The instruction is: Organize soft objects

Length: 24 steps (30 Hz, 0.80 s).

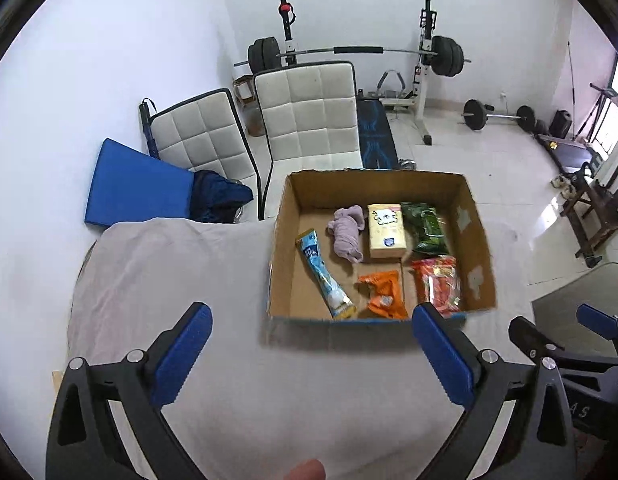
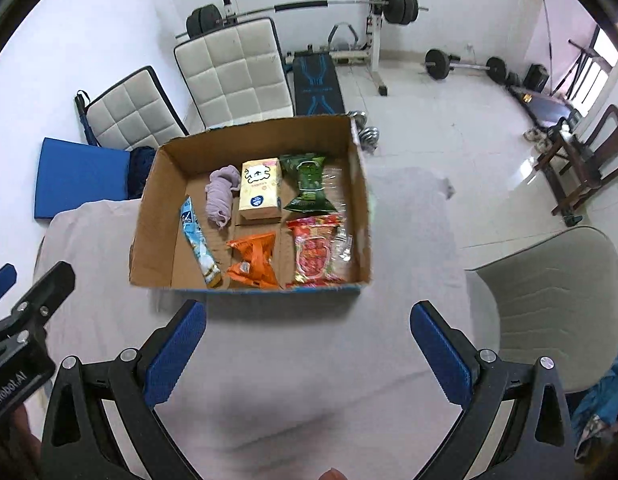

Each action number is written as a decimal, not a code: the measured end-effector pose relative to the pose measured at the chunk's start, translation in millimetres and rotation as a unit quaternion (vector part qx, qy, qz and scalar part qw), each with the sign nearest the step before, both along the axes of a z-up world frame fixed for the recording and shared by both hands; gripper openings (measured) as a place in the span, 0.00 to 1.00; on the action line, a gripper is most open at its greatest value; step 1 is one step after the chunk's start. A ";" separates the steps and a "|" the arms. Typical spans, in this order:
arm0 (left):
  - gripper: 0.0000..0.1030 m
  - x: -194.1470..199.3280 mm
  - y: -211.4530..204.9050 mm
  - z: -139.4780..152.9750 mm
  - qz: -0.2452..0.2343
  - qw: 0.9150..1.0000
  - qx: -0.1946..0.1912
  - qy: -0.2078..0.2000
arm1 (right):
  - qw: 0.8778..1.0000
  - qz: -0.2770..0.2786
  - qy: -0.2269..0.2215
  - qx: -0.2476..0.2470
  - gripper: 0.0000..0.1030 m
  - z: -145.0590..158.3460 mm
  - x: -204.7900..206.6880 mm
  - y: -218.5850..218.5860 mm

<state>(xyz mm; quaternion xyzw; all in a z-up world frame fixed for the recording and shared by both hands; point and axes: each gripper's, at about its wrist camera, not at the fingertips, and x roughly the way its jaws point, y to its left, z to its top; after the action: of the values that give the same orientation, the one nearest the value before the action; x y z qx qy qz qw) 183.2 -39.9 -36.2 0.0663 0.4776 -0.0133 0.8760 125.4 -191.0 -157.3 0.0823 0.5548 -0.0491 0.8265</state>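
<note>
An open cardboard box (image 1: 281, 216) (image 2: 149, 216) stands on a table with a pale cloth (image 1: 189, 280) (image 2: 309, 360). Inside lie a blue tube pack (image 1: 323, 274) (image 2: 199, 246), a lilac rolled cloth (image 1: 347, 234) (image 2: 221, 194), a yellow tissue pack (image 1: 386, 230) (image 2: 260, 188), a green packet (image 1: 425, 228) (image 2: 307, 182), an orange packet (image 1: 383, 294) (image 2: 255, 260) and a red snack bag (image 1: 437, 284) (image 2: 315, 252). My left gripper (image 1: 311, 356) is open and empty before the box. My right gripper (image 2: 309, 352) is open and empty, also near the box's front.
Two white padded chairs (image 1: 309, 116) (image 2: 237, 72) and a blue mat (image 1: 137, 188) stand behind the table. A grey chair (image 2: 549, 300) is at the right. Weight bench and barbells (image 1: 357, 56) fill the back of the room.
</note>
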 end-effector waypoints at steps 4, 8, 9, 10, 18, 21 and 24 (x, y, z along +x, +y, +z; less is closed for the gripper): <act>1.00 -26.3 4.8 16.8 -0.002 1.000 -0.012 -0.002 | 1.000 0.003 -0.019 0.004 1.00 30.4 -38.2 -2.2; 1.00 -51.6 14.0 35.3 0.003 0.999 -0.039 0.002 | 0.999 0.006 -0.040 0.005 1.00 63.2 -71.2 -2.8; 1.00 -56.1 15.0 39.1 0.003 0.999 -0.044 0.000 | 0.999 0.006 -0.048 0.005 1.00 72.9 -80.5 -2.0; 1.00 -63.3 16.0 45.1 0.004 0.999 -0.044 -0.001 | 0.999 0.007 -0.054 0.004 1.00 80.4 -87.9 -1.3; 1.00 -103.7 17.2 78.8 -0.002 0.999 -0.048 -0.011 | 0.997 0.014 -0.080 0.001 1.00 131.1 -152.0 10.1; 1.00 -117.1 16.1 89.3 -0.006 0.999 -0.046 -0.019 | 0.996 0.018 -0.084 0.000 1.00 142.4 -168.9 15.7; 1.00 -125.9 17.1 94.2 -0.008 0.998 -0.053 -0.018 | 0.996 0.019 -0.088 -0.005 1.00 151.9 -182.9 18.2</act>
<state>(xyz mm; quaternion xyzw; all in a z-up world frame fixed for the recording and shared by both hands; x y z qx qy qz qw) 57.3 -22.8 58.0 0.0239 0.4599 -0.0448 0.8865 -57.4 -172.8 -5.4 0.0714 0.4816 -0.0285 0.8730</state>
